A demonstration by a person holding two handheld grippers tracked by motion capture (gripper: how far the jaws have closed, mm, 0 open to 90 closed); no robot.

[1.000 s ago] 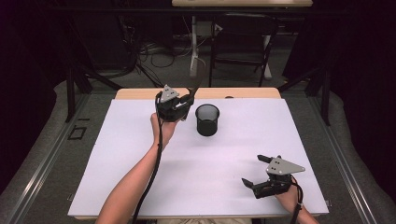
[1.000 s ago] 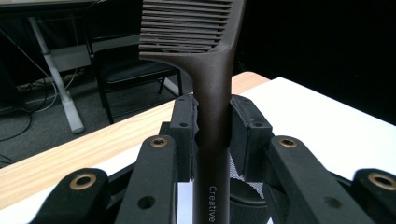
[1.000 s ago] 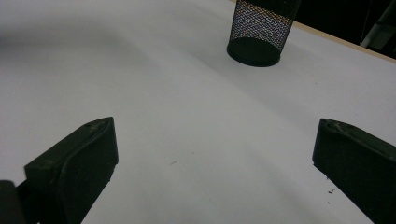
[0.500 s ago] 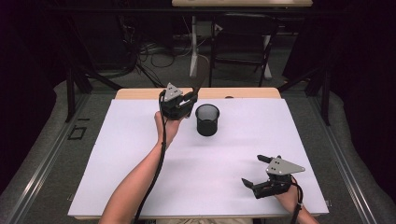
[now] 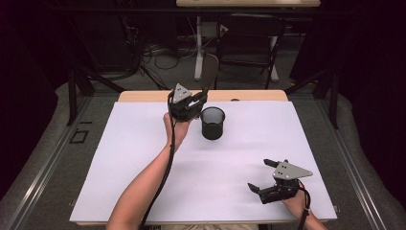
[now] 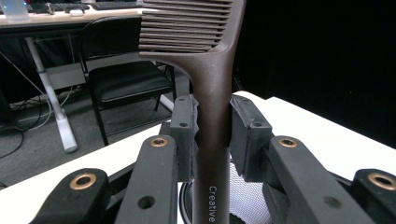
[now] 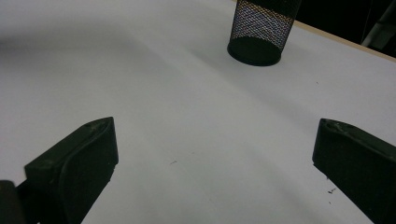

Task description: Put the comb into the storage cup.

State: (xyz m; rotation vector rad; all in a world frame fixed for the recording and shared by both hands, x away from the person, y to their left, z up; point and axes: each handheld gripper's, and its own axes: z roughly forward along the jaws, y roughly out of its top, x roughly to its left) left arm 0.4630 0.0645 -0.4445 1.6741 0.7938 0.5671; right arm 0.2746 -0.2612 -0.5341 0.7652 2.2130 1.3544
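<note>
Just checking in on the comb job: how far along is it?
Done: the left gripper is shut on the comb by its handle and holds it next to the mesh cup. In hand: the handle's end points down toward the cup's mouth, so it looks about to go in. Left: lowering it in and letting go. The right gripper rests open on the table.

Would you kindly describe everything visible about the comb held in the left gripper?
The comb is dark brown, matte, plastic-looking, with a straight handle printed "Creative" and fine parallel teeth running sideways from its top. It stands upright, its handle clamped between the left gripper's black pads, directly above the black mesh cup on the white table.
</note>
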